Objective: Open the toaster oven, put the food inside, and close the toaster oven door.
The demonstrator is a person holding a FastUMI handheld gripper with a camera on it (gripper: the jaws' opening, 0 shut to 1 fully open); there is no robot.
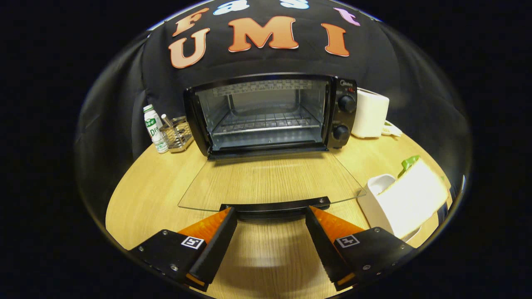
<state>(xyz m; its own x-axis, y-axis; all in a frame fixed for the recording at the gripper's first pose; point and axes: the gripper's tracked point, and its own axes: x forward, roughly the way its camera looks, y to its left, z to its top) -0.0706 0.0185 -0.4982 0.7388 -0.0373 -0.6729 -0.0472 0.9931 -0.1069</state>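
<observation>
A black toaster oven point(270, 114) stands at the back of the wooden table point(145, 195). Its glass door point(270, 182) lies folded down flat toward me, and the wire rack point(266, 122) inside is bare. The door's black handle point(274, 205) sits just ahead of my gripper point(272, 211), level with the fingertips. My fingers are spread wide, one at each end of the handle, with nothing pressed between them. A pale slab with a green tip point(411, 191), possibly the food, leans in a white holder point(380, 195) to the right of the door.
A small white bottle point(154, 128) and a wire basket point(178, 133) stand left of the oven. A white appliance point(370, 114) sits to its right, against the black cloth wall. Bare tabletop lies left of the open door.
</observation>
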